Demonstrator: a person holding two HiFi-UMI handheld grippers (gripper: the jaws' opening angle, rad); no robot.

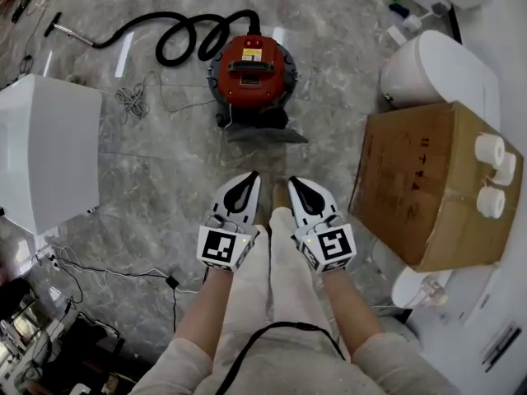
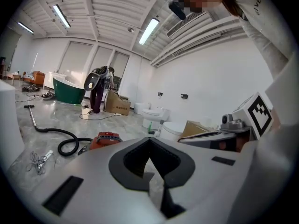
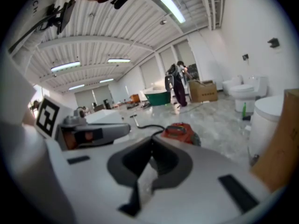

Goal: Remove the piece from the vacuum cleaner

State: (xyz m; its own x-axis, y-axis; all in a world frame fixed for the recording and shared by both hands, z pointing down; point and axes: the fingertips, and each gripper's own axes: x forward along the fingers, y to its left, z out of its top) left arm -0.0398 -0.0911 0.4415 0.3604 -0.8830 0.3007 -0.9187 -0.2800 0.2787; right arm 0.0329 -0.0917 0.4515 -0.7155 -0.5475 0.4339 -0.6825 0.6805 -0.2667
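A red round vacuum cleaner stands on the grey marble floor, straight ahead of me. Its black hose curls off to the left and ends in a thin metal tube. My left gripper and right gripper hang side by side well short of the vacuum, both shut with nothing between the jaws. In the left gripper view the vacuum cleaner peeks over the shut left gripper. The right gripper view shows the vacuum cleaner beyond the shut right gripper.
A large cardboard box carrying three paper rolls sits at the right, with a white toilet behind it. A white cabinet stands at the left. Loose cables lie on the floor near the vacuum.
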